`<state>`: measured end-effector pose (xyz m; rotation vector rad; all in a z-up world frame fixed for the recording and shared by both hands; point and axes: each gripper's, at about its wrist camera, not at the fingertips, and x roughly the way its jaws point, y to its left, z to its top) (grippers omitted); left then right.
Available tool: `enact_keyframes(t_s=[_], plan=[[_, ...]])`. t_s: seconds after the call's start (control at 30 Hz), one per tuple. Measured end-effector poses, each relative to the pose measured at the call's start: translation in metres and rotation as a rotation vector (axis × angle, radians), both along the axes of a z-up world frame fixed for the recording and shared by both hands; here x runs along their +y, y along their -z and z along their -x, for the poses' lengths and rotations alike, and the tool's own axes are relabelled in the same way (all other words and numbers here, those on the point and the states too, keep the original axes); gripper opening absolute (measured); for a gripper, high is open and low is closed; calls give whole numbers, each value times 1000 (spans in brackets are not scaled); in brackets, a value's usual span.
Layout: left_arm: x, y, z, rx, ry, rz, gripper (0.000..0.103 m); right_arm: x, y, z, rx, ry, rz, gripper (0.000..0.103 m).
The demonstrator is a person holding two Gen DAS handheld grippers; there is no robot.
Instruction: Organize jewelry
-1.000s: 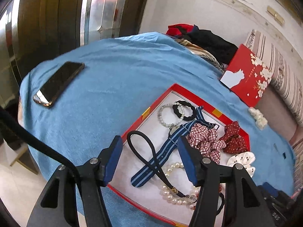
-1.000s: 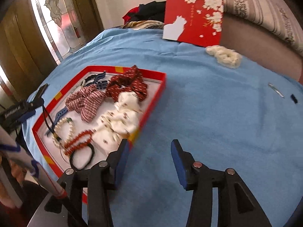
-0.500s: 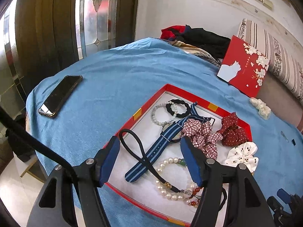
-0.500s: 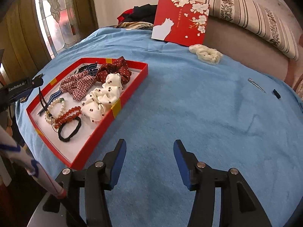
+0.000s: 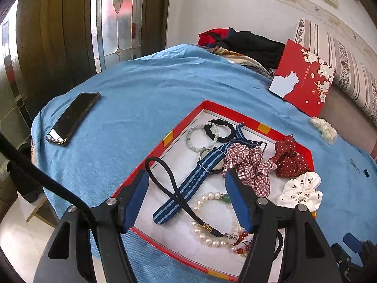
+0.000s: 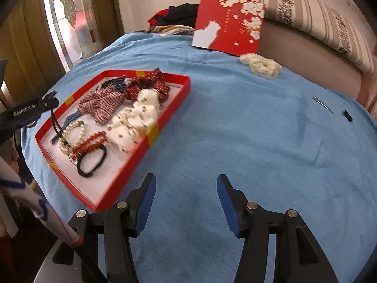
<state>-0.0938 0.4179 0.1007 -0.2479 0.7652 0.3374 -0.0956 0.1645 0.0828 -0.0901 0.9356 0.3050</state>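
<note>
A red tray (image 5: 186, 122) lies on the blue cloth. It holds a blue striped watch strap (image 5: 202, 167), a pearl bracelet (image 5: 207, 238), a black cord loop (image 5: 165, 172), a plaid scrunchie (image 5: 247, 162), a dark red scrunchie (image 5: 289, 160) and a white dotted scrunchie (image 5: 301, 191). My left gripper (image 5: 186, 181) hovers open above the tray's near end, holding nothing. My right gripper (image 6: 186, 181) is open over bare cloth to the right of the tray (image 6: 181, 94). A cream scrunchie (image 6: 261, 64) lies loose on the cloth at the back.
A phone (image 5: 73, 118) lies on the cloth at the left. A red box lid (image 6: 231, 23) leans against a striped cushion at the back, beside a clothes pile (image 5: 247, 44). A hairpin (image 6: 324, 105) and a small black piece (image 6: 347, 115) lie at the far right.
Both grippers' jaws have widened a little. In the right wrist view the tray has slid left and further off. The left wrist view has rolled slightly and shows more of the wall.
</note>
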Motion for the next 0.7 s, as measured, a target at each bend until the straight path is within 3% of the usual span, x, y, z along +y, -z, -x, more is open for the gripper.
enact_keyframes(t_s=[0.2, 0.33, 0.4, 0.47, 0.53, 0.7], plan=[[9, 1, 1, -3, -18, 20, 66, 26, -5, -9, 0, -23, -35, 58], [8, -9, 9, -44, -82, -88, 70, 31, -4, 3, -9, -39, -17, 58], [1, -22, 22, -111, -134, -192, 76, 26, -4, 9, -12, -31, -12, 58], [-7, -34, 35, -173, -172, -277, 93, 15, -3, 16, -3, -7, -24, 59], [-18, -47, 53, -234, -201, -338, 99, 1, -3, 26, 8, 29, -43, 59], [-43, -76, 102, -292, -165, -333, 103, -25, -7, 44, -17, 90, -33, 61]])
